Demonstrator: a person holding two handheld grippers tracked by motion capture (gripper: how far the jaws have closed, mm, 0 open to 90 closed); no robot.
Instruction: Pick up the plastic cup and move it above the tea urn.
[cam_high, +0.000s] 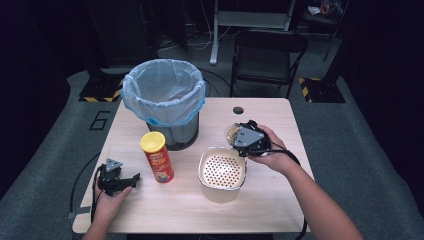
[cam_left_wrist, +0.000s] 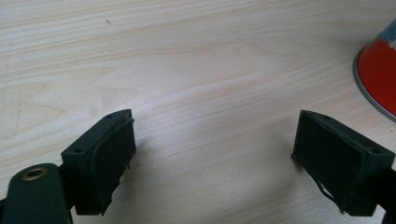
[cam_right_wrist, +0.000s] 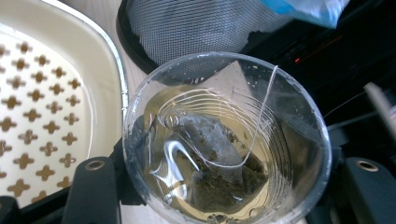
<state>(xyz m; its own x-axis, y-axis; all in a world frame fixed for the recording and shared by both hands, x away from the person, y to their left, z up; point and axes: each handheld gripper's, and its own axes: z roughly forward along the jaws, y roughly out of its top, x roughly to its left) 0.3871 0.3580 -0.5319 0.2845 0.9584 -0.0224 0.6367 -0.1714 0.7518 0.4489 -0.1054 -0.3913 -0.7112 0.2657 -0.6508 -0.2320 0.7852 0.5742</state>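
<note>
1. Left gripper: black two-jaw tool, resting low on the pale wood-grain table at its near left; jaws spread wide, nothing between them.
2. Tall red cylindrical crisp can with yellow lid: upright, just right of the left gripper, in front of the bin.
3. Black mesh waste bin lined with a pale blue plastic bag: far left-centre of the table, mouth open.
4. Cream square container with perforated strainer insert: table centre, just right of the can.
5. Clear plastic cup: holds pale liquid and a soaked tea bag with its string over the rim. Upright, between the strainer container and the bin.
6. Right gripper: jaws closed on either side of the cup, gripping it.

Step in hand, as judged: cup carried toward emptying. Next move likely calls for bringing the cup over the strainer and tipping it slowly, so liquid drains and the bag is caught.
</note>
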